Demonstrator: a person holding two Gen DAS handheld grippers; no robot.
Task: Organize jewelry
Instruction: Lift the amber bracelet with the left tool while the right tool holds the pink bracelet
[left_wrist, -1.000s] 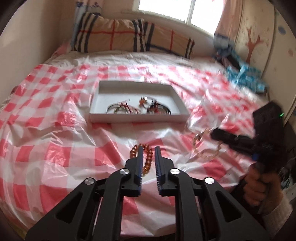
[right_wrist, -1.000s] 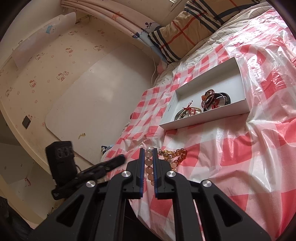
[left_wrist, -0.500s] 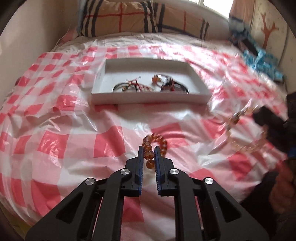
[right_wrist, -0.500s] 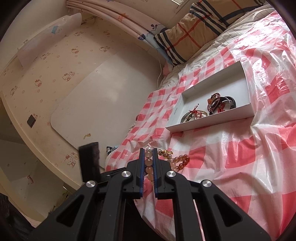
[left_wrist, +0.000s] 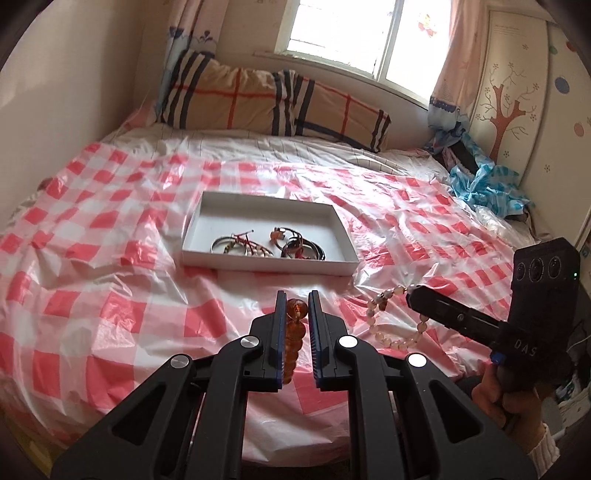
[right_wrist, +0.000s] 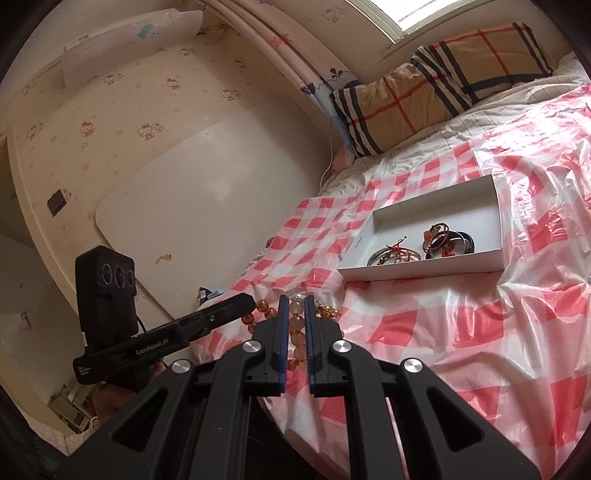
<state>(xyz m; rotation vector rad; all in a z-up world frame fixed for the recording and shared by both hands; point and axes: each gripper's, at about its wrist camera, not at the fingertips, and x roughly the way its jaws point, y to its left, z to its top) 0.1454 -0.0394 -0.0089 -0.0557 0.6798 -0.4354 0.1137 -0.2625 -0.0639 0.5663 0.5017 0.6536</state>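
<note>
**A:** Amber beads first. In your left wrist view, the left claw (left_wrist: 296, 308) is clenched on the amber bracelet (left_wrist: 294, 334), lifted off the bed (left_wrist: 110, 302). It's a loose, smooth strand, light but likely slippery, so grip across the beads. The white tray (left_wrist: 271, 263) lies at twelve o'clock, other bracelets (left_wrist: 266, 245) already inside.

**B:** And the other?

**A:** In your right wrist view, the right claw (right_wrist: 296, 314) is clamped on the pale bead bracelet (right_wrist: 296, 330), which droops limply. The tray (right_wrist: 424, 271) sits at two o'clock. Your left claw (right_wrist: 236, 304) at nine o'clock is close, so the dangling strands could tangle. The crinkled plastic sheet (right_wrist: 461, 332) may snag them.
</note>
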